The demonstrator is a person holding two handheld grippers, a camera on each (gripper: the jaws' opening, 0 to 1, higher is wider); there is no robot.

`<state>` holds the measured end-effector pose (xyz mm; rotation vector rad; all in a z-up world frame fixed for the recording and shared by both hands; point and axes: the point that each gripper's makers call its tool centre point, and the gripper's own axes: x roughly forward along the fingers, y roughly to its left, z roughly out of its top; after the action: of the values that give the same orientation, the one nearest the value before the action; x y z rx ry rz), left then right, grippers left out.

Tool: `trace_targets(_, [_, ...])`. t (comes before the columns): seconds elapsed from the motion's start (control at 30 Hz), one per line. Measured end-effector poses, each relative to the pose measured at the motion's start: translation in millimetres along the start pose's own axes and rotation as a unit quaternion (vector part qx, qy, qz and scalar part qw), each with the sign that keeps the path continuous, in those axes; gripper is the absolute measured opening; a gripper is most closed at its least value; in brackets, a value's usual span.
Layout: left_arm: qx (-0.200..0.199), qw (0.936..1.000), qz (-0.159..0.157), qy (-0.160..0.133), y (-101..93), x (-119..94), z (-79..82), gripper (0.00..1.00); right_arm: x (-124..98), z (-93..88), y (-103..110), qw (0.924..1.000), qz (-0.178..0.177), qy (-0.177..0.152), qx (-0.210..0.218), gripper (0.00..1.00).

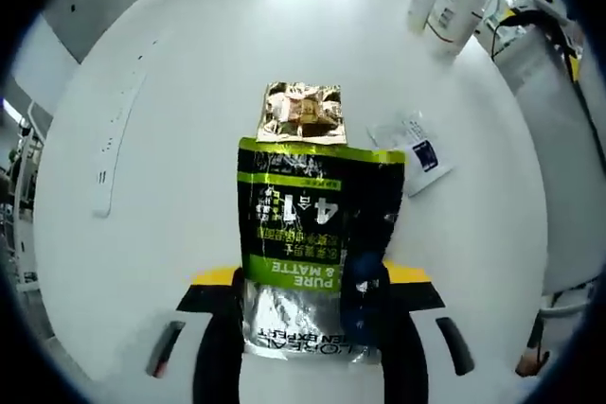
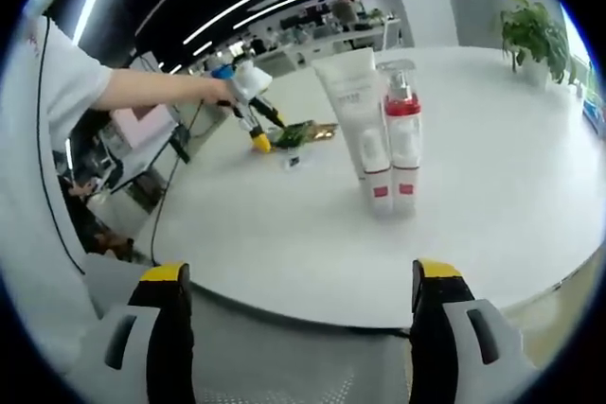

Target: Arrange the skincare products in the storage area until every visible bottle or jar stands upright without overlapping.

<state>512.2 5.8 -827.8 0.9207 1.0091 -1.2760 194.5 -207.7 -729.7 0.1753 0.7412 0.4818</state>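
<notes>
We see left gripper (image 1: 312, 328) clamped on green-black pouch (image 1: 317, 224) lying on white table (image 1: 189, 92), gold sachet (image 1: 301, 113) just beyond. Right gripper (image 2: 298, 319) spread wide, holding nothing; tube (image 2: 352, 115) and pump bottle (image 2: 402, 134) stand upright, touching.

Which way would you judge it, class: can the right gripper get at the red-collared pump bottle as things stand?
Probably yes. The right gripper is open, and bare table lies before the pump bottle, though the white tube stands close beside it.
</notes>
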Motion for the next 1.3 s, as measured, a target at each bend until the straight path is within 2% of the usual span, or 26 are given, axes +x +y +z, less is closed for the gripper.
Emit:
trace_targets(0.03, [0.002,1.0,0.002,-0.004,0.6,-0.2,1.3,0.38,0.0,-0.1,0.1,1.0,0.0,0.001,0.0,0.96])
trace_targets(0.17, [-0.026,0.9996,0.011,-0.01,-3.2,-1.8,2.3,0.31,-0.2,0.1,0.7,1.0,0.001,0.001,0.001,0.95])
trace_targets(0.47, [-0.096,0.9942,0.044,-0.02,1.8,-3.8,-6.3,0.22,-3.1,4.5,2.4,0.9999,0.009,0.007,0.008,0.89])
trace_targets(0.6, [-0.114,0.9918,0.054,-0.017,-8.4,-9.4,-12.5,0.19,-4.1,8.1,1.9,0.9999,0.012,0.004,0.008,0.88])
trace_targets(0.67, [-0.125,0.9901,0.056,-0.028,-9.7,-14.4,-12.2,0.19,-4.3,9.8,3.4,0.9999,0.014,0.004,0.006,0.87])
trace_targets(0.73, [-0.136,0.988,0.06,-0.04,-15.9,-22.9,-5.0,0.19,-3.9,14.0,7.6,0.9998,0.021,0.001,-0.001,0.87])
trace_targets(0.8, [-0.156,0.9838,0.067,-0.057,-27.0,-37.2,1.3,0.19,-3.4,17.9,11.5,0.9996,0.027,-0.003,-0.003,0.87])
trace_targets(0.87, [-0.186,0.977,0.063,-0.083,-29.5,-36.9,2.7,0.19,-3.0,23.8,17.4,0.9993,0.035,-0.012,-0.003,0.87])
trace_targets(0.9, [-0.199,0.9729,0.061,-0.1,-34.5,-46.6,13.4,0.19,-2.7,27.0,20.8,0.9991,0.039,-0.017,-0.003,0.87])
trace_targets(0.93, [-0.205,0.9703,0.064,-0.11,-36.6,-51.5,16.6,0.19,-2.6,27.9,21.9,0.999,0.04,-0.018,-0.004,0.87])
trace_targets(1.17, [-0.225,0.9598,0.085,-0.145,-48.3,-80.6,12.4,0.19,-3.5,37.5,41.7,0.9972,0.065,-0.034,-0.016,0.86])
trace_targets(1.2, [-0.23,0.9566,0.086,-0.157,-54.8,-86.9,14.9,0.19,-4.1,40.0,44.3,0.9968,0.068,-0.038,-0.019,0.86])
trace_targets(1.27, [-0.236,0.9499,0.085,-0.187,-52.4,-91.1,18.8,0.19,-5.6,45.0,46.1,0.9964,0.068,-0.044,-0.026,0.85])
trace_targets(1.3, [-0.239,0.948,0.086,-0.191,-64.0,-96.8,21.5,0.19,-6.7,47.8,46.3,0.9962,0.068,-0.048,-0.028,0.85])
